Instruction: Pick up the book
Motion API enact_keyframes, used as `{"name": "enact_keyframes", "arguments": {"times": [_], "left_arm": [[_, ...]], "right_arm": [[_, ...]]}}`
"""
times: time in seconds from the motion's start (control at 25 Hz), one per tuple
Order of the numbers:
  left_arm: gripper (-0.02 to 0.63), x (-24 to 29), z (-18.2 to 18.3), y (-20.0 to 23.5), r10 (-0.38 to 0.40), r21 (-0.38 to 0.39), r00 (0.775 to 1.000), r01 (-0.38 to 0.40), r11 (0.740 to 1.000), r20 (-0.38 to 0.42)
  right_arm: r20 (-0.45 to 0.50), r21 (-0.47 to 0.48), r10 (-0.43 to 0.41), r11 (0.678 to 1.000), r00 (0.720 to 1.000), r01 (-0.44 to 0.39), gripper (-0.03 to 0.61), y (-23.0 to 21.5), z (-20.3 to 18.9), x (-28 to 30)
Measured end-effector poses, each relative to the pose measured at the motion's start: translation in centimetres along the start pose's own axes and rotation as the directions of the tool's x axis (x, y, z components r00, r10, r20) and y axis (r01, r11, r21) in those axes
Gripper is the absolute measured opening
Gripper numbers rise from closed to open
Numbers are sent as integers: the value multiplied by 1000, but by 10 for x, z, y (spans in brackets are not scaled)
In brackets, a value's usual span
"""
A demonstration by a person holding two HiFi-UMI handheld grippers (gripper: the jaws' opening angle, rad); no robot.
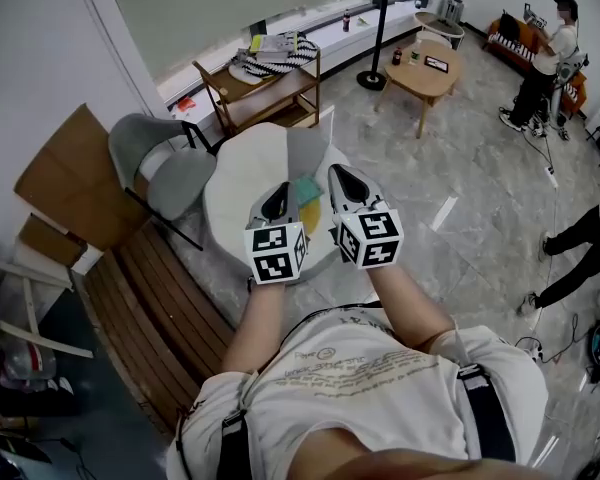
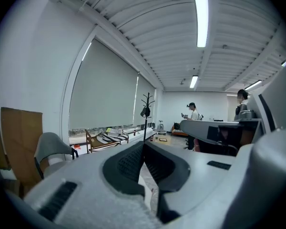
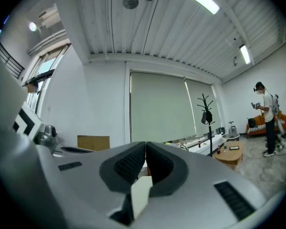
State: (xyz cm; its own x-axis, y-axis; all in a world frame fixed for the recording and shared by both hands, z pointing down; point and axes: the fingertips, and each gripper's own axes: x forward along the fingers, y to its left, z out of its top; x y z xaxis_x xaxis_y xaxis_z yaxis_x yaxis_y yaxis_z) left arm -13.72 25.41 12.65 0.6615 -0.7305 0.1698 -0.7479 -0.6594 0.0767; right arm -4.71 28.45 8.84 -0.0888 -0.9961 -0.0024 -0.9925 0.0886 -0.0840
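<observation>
Jaws of left gripper (image 2: pixel 144 149) and right gripper (image 3: pixel 146 148) both pinched shut on white edges of the book (image 1: pixel 308 192), over the round white table (image 1: pixel 235 183); cover print too small to read.

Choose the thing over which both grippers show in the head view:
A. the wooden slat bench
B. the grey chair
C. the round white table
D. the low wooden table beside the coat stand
C: the left gripper and the right gripper both show over the round white table, while the grey chair stands off to its left.
</observation>
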Motion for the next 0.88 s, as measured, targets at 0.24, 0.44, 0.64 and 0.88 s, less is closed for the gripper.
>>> {"name": "enact_keyframes", "arguments": {"times": [0.24, 0.44, 0.64, 0.88], "left_arm": [[14, -1, -8, -3, -20, -11, 1000, 20, 1000, -18], [14, -1, -9, -3, -15, -6, 1000, 14, 1000, -17], [14, 9, -6, -2, -8, 16, 1000, 8, 1000, -14], [14, 38, -2, 12, 28, 26, 1000, -28, 999, -8]], "right_arm": [[-13, -12, -18, 1000, 1000, 18, 28, -1, 0, -6], [-12, -15, -6, 1000, 1000, 5, 28, 0, -1, -3], [-7, -17, 15, 1000, 1000, -16, 28, -6, -3, 7], [8, -22, 59, 998, 998, -59, 28, -20, -4, 35]]}}
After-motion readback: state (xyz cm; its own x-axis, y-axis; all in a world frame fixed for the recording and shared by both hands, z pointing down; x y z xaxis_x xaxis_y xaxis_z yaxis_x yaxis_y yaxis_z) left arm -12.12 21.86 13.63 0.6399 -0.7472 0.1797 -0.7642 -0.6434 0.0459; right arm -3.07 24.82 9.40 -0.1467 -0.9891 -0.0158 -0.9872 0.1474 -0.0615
